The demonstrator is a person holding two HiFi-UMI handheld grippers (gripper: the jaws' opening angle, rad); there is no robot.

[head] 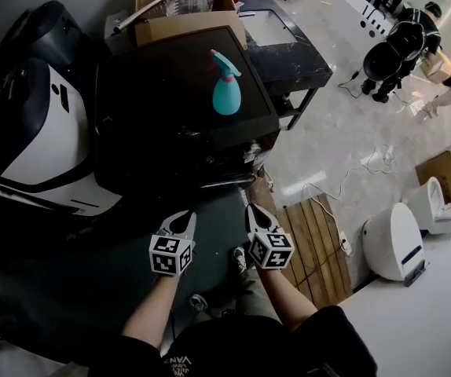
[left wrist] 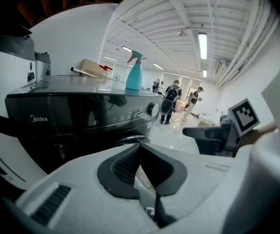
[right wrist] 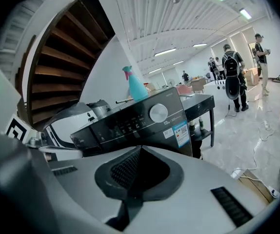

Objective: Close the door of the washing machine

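The black washing machine [head: 180,108] stands at 12 o'clock from both grippers, its front toward the person, with a teal spray bottle [head: 226,85] upright on its top toward 1 o'clock. The left gripper [head: 185,218] and the right gripper [head: 252,210] hang side by side near the machine's lower front. The fingers [left wrist: 121,165] of each are pressed together with nothing between them. The chrome rim of the round door [left wrist: 131,139] shows just above the left fingers; whether it is latched cannot be told
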